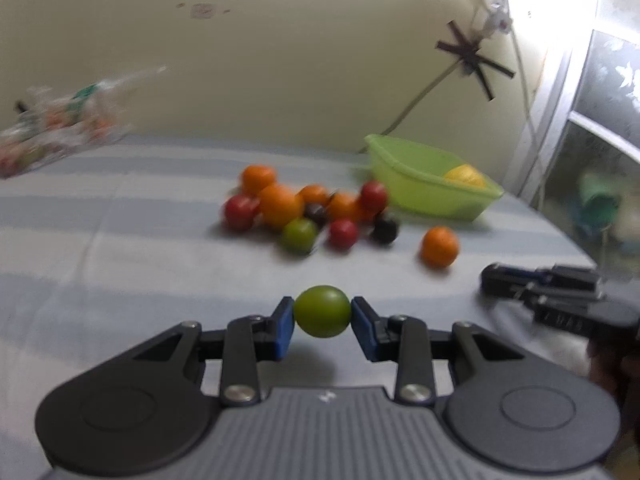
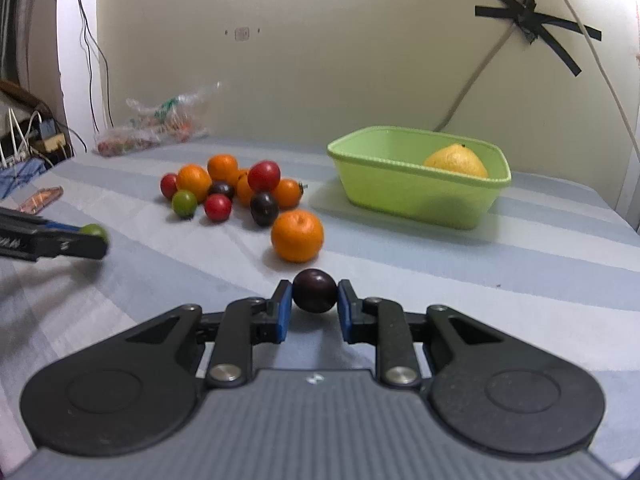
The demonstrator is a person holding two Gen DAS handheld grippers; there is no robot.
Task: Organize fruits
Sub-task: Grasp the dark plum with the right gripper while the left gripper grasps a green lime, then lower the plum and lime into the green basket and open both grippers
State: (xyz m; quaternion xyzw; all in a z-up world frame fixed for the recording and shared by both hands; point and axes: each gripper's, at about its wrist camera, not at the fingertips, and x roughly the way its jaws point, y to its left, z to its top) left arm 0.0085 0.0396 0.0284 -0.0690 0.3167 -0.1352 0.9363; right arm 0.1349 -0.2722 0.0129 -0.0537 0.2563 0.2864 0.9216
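My left gripper (image 1: 322, 318) is shut on a green fruit (image 1: 322, 311) and holds it above the striped cloth. It also shows at the left of the right wrist view (image 2: 96, 240). My right gripper (image 2: 313, 300) is shut on a dark purple plum (image 2: 314, 290); it shows at the right of the left wrist view (image 1: 490, 278). A pile of oranges, red, green and dark fruits (image 2: 228, 188) lies mid-table. One orange (image 2: 297, 235) sits apart, just ahead of my right gripper. A green basket (image 2: 420, 178) at the right holds a yellow fruit (image 2: 456, 160).
A clear plastic bag with small items (image 2: 152, 128) lies at the back left by the wall. A cable (image 2: 476, 80) taped to the wall hangs behind the basket. The striped cloth (image 2: 520, 264) covers the table. A small packet (image 2: 42, 198) lies at the left edge.
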